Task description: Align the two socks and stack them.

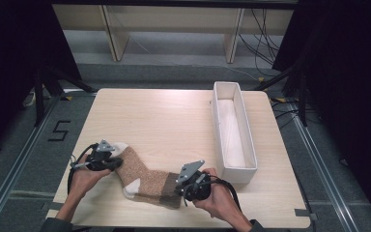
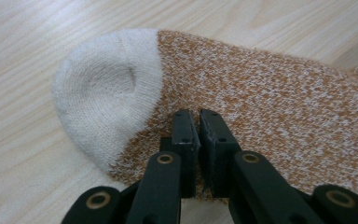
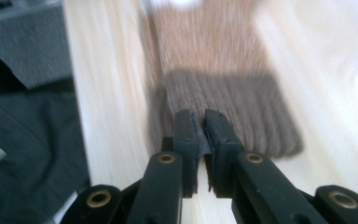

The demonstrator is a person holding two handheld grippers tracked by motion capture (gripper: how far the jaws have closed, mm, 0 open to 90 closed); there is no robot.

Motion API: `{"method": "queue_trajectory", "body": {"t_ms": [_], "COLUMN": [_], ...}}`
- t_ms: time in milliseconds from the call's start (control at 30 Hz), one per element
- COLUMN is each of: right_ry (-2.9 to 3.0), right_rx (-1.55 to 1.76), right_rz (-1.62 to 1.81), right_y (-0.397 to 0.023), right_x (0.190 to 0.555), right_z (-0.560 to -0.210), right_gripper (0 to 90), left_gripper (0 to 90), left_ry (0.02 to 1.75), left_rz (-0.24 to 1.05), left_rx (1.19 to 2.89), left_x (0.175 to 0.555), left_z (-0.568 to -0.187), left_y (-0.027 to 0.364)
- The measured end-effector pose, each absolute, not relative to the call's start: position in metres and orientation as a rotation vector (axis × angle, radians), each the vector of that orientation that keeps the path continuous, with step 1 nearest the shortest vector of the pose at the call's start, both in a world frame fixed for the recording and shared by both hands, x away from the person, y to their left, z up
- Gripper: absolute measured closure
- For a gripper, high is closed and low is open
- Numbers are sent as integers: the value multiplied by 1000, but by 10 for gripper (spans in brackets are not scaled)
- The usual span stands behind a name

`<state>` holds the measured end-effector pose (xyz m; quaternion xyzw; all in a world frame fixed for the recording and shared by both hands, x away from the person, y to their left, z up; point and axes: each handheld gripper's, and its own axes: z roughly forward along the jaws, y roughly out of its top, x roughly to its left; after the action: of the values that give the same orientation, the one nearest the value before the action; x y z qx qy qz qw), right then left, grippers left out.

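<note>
A sock [image 1: 147, 181] lies flat near the table's front edge: speckled orange-brown with a white toe [image 2: 102, 88], a white heel and a dark brown cuff [image 3: 233, 107]. My left gripper [image 1: 117, 163] is at the toe end. Its jaws [image 2: 199, 119] stand pressed together on the orange knit just behind the white toe. My right gripper [image 1: 178, 190] is at the cuff end. Its jaws [image 3: 201, 121] are closed, with a fold of the brown cuff pinched between them. The right gripper view is blurred.
A long white bin [image 1: 217, 125] stands lengthwise on the right side of the wooden table [image 1: 164, 121], close behind my right hand. Beyond the table are shelving legs and cables on the floor.
</note>
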<state>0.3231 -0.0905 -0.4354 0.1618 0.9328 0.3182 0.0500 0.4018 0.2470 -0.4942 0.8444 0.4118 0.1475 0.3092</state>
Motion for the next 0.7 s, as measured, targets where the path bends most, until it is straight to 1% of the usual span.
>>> {"method": "queue_trajectory", "body": {"t_ms": [100,167,333,400,433,500,567,700], "right_ry": [2846,2858,2939,2970,2973,2962,2962,2968], "right_rx": [447,405,394,416,407,390,395,422], "right_rz": [1009,990,823,838,846,835,844,862], "right_y": [-82,-77,-76,-78,-78,-77,-77,-80], "right_x": [316,313,306,307,307,307,308,309], "right_z": [-422,-423,-463,-475,-475,-472,-473,-473], "right_gripper": [846,846,844,843,842,838,834,822], "left_gripper": [839,838,809,786,775,738,681,583], "left_ry": [1090,1092,1076,1078,1082,1065,1066,1063], "left_rz": [390,380,388,399,402,372,351,209], "left_rx": [2228,2218,2198,2141,2112,2080,2058,2020], "left_x": [401,402,400,397,392,382,370,345], "left_z": [-494,-493,-485,-480,-475,-470,-467,-473], "left_y": [248,250,255,257,258,258,259,254]}}
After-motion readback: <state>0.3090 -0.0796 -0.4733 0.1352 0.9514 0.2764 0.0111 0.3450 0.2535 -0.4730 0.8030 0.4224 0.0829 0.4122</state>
